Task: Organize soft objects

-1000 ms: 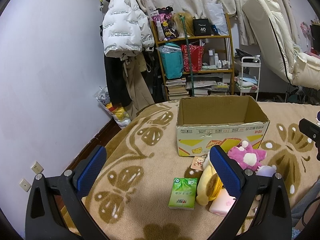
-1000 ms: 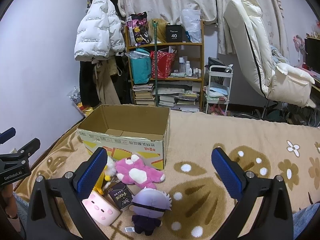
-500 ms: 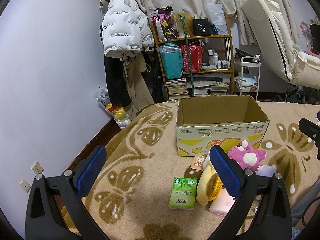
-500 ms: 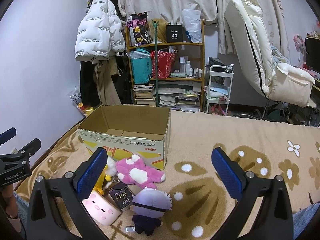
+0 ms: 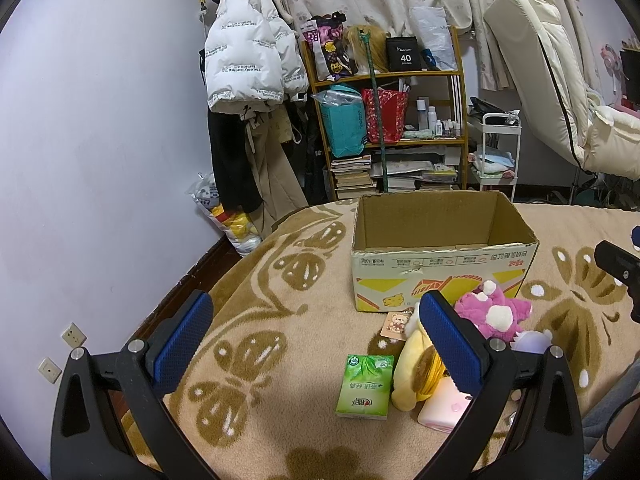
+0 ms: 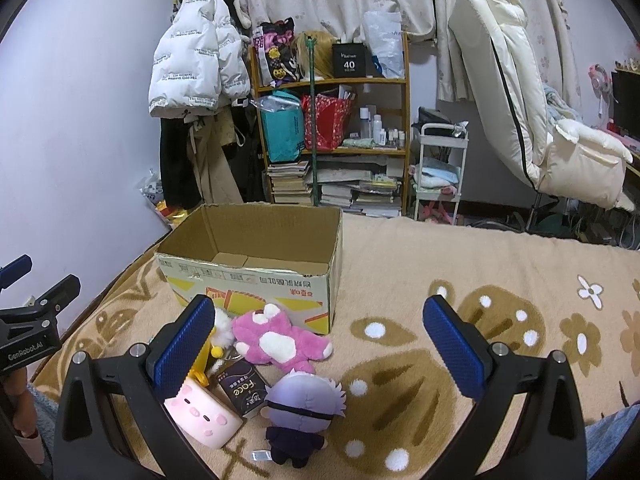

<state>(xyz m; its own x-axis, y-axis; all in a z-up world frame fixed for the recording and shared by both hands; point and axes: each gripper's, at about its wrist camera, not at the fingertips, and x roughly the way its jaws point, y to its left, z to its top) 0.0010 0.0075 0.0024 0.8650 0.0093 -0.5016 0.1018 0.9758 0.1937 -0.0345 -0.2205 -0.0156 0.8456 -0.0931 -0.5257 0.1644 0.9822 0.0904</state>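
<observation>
— Both grippers, left gripper [image 5: 316,344] and right gripper [image 6: 320,344], hang spread wide, holding nothing?
— Yes. Soft toys lie on the blanket [image 6: 480,248] against the empty cardboard box [image 6: 256,280]; start with the pink plush [image 6: 280,340], pinching its body.
— Anything hidden?
— The yellow plush [image 5: 412,372] sits partly behind a finger.

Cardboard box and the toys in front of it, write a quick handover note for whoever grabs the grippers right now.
Left gripper: open, holding nothing, hovering over the blanket.
Right gripper: open, holding nothing, above the toy pile.
Cardboard box: open on the blanket; what shows of the inside looks bare.
Outside, in front of the box: pink plush, purple-haired doll, pink pig toy, yellow plush, green tissue pack, dark Face pack, small bear card.
Done: nothing boxed yet.
Left: move the soft items into the box, probably one at a time.
</observation>
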